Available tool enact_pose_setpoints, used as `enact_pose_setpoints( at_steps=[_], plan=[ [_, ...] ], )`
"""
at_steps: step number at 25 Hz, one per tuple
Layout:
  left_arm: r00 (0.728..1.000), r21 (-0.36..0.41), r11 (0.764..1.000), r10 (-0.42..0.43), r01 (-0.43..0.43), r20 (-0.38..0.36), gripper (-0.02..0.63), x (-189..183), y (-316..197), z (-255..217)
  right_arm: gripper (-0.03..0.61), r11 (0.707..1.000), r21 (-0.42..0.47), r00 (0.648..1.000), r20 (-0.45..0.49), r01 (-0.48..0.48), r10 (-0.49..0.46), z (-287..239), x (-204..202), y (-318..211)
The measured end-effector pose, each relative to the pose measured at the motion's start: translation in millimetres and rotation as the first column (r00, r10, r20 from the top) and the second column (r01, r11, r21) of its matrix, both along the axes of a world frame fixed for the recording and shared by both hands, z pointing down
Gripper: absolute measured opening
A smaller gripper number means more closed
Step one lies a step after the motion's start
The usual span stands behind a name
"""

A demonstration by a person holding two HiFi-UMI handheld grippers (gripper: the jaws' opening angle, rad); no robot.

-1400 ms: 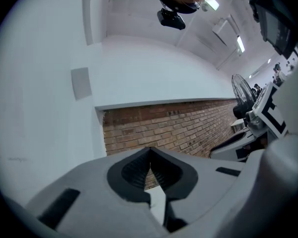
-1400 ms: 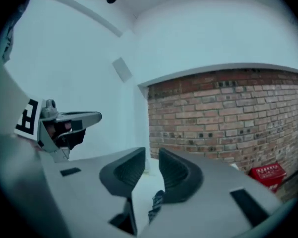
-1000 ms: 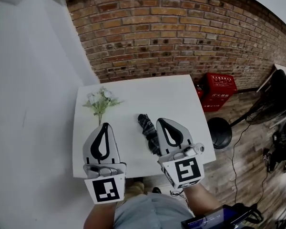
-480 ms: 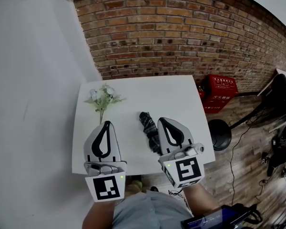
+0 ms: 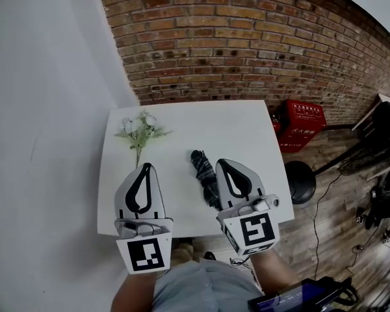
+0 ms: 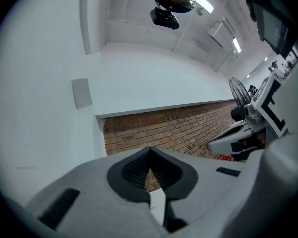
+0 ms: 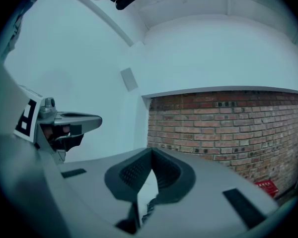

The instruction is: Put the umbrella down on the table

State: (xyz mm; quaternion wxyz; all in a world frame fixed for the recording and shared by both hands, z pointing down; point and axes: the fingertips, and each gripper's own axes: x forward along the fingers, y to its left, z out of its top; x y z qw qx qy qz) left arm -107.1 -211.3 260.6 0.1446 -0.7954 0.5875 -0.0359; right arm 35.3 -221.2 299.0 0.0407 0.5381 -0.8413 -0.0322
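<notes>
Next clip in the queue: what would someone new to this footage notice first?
A folded dark umbrella lies near the middle of the white table. The left gripper and right gripper hang over the table's near edge, jaws together and holding nothing, with the umbrella beside the right one. Pale flowers lie at the table's far left corner, and a red crate stands by the brick wall.

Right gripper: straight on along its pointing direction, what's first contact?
Probably the red brick wall. The right gripper points level above the white table; the dark folded umbrella lies lower, to its left. Height is hard to judge.
</notes>
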Motion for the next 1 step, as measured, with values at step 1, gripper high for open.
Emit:
enact_pose_setpoints(
  at_steps=[1],
  plan=[
    [1.000,-0.001,1.000,0.000,0.000,0.001,0.009,-0.2,-1.1,0.3,0.005,1.000,-0.001,1.000,0.000,0.000,0.000,0.3,-0.5,-1.0]
  ],
)
